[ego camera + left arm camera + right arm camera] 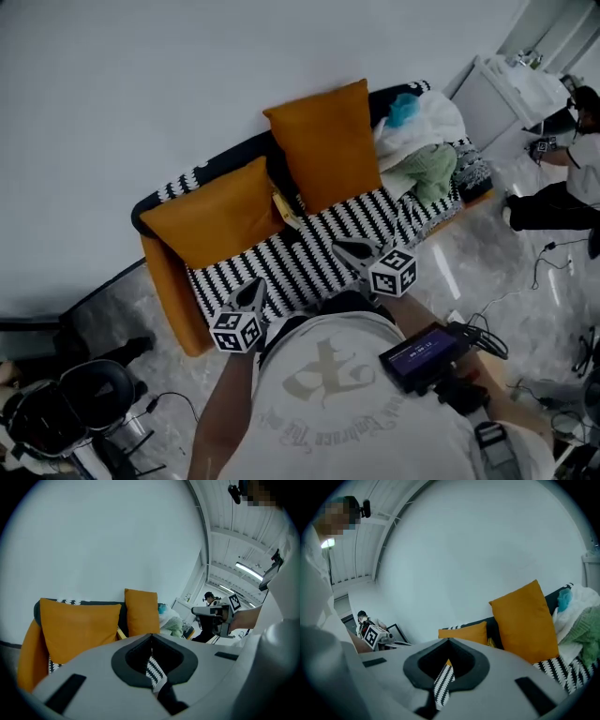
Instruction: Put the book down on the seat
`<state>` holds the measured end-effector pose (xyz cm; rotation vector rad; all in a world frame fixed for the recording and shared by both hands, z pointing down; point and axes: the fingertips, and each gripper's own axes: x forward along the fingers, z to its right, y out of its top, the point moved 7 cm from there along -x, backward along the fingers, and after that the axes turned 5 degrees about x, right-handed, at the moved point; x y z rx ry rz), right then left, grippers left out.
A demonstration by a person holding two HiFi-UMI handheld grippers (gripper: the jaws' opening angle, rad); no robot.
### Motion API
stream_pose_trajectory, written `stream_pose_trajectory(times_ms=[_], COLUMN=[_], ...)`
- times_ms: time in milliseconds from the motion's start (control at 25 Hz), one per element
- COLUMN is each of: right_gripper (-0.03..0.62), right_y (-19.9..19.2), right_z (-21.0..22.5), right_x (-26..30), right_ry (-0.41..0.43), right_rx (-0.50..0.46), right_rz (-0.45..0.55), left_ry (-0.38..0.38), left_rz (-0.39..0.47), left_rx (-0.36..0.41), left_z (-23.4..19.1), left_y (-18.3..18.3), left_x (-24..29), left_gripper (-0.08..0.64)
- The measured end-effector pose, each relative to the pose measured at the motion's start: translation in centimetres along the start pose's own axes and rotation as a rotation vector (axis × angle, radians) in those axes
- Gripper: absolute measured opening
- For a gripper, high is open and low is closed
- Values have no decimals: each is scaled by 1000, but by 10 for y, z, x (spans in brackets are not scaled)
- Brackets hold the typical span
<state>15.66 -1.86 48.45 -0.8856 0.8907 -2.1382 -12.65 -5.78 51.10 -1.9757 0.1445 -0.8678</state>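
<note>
A sofa with a black-and-white patterned seat (309,253) fills the middle of the head view. A thin yellow object (285,210), apparently the book, is wedged between two orange cushions (217,214) (328,142) at the backrest. It also shows as a yellow strip (121,632) in the left gripper view. My left gripper (253,291) and right gripper (343,249) hover side by side above the seat's front edge, close to my torso. Both are shut with nothing between the jaws; in each gripper view the jaws meet at the tip (151,635) (448,640).
A pile of white, green and blue clothes (422,141) lies on the sofa's right end. Another person (567,178) crouches on the floor at the right near cables. A dark stool (66,403) stands at the lower left. A device with a lit screen (422,356) hangs at my waist.
</note>
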Motion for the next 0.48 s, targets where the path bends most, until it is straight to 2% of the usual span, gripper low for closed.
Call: stream_pose_trajectory(times_ms=[480], right_gripper=[14], right_y=[-1], right_z=[-10], right_x=[3], right_ry=[-39], right_rx=[-35], right_rz=[19], left_ry=[-6], left_rz=[16], left_rx=[3], left_z=[-13], left_y=[-9], left_x=[-7], left_gripper=[12])
